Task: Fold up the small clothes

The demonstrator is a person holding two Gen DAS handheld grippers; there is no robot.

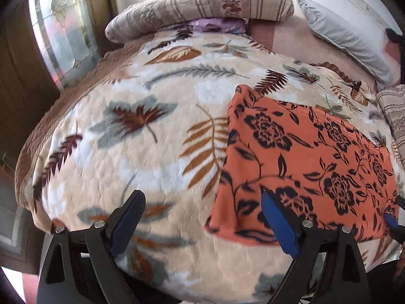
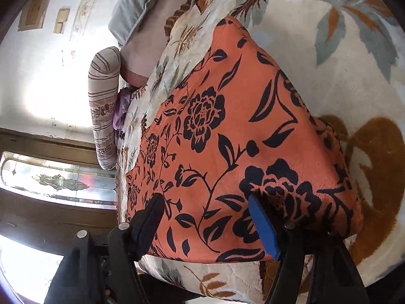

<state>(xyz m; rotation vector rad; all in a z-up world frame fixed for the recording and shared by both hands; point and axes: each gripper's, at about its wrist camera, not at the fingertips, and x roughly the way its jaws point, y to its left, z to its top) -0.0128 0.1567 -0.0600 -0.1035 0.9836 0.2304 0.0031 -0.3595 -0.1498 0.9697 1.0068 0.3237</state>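
Observation:
An orange garment with a dark floral print (image 1: 303, 162) lies flat in a rough rectangle on the leaf-patterned blanket (image 1: 141, 157). My left gripper (image 1: 202, 202) is open and empty, hovering above the blanket at the garment's left front corner. The garment also fills the right wrist view (image 2: 227, 139). My right gripper (image 2: 205, 205) is open and empty, its jaws spread over the garment's near edge. The right gripper's tip shows at the far right of the left wrist view (image 1: 392, 220).
Striped rolled bedding (image 1: 202, 5) and a grey pillow (image 1: 341, 43) lie at the head of the bed. A purple cloth (image 1: 215, 25) peeks from under the roll. A window (image 1: 63, 38) is to the left. The bed edge drops off at the left.

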